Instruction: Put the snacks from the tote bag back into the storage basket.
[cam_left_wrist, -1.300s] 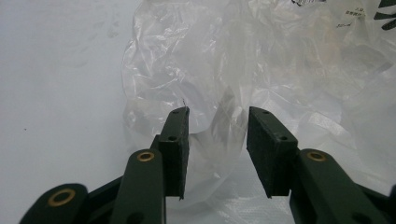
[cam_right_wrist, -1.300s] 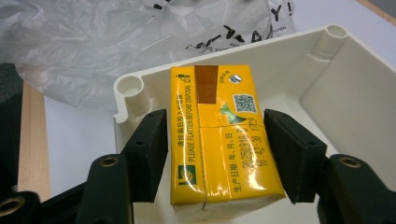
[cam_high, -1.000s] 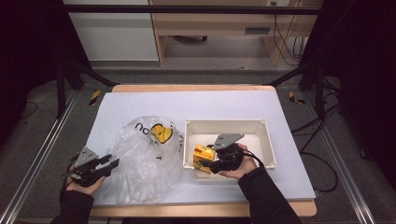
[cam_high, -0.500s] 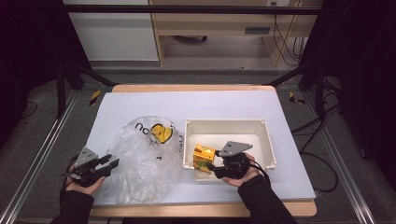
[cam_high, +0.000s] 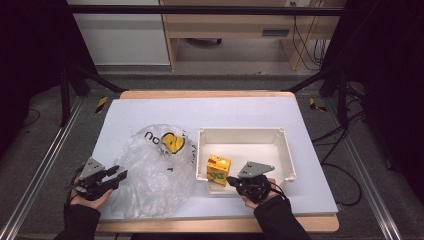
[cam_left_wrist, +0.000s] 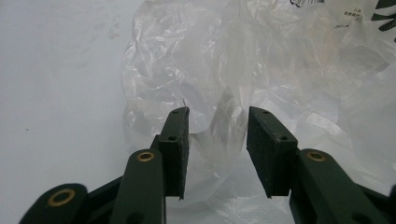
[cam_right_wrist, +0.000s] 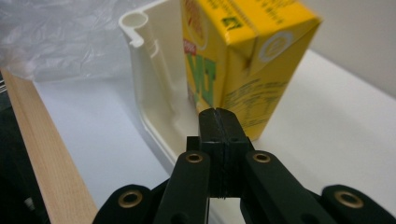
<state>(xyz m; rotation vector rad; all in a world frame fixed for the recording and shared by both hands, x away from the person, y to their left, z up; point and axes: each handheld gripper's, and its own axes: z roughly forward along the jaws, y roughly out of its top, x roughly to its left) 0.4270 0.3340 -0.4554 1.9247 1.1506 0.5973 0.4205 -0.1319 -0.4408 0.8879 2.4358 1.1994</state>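
Crinkled glossy plastic bag (cam_high: 152, 175); printed paper carton (cam_high: 219, 169).

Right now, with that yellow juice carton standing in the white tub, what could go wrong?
The right gripper has its jaws shut with nothing between them, just in front of the juice carton. A nudge could tip the upright carton over inside the tub. The left gripper has crinkled plastic bag between its half-open jaws; the loose film might snag or drag when that hand moves.
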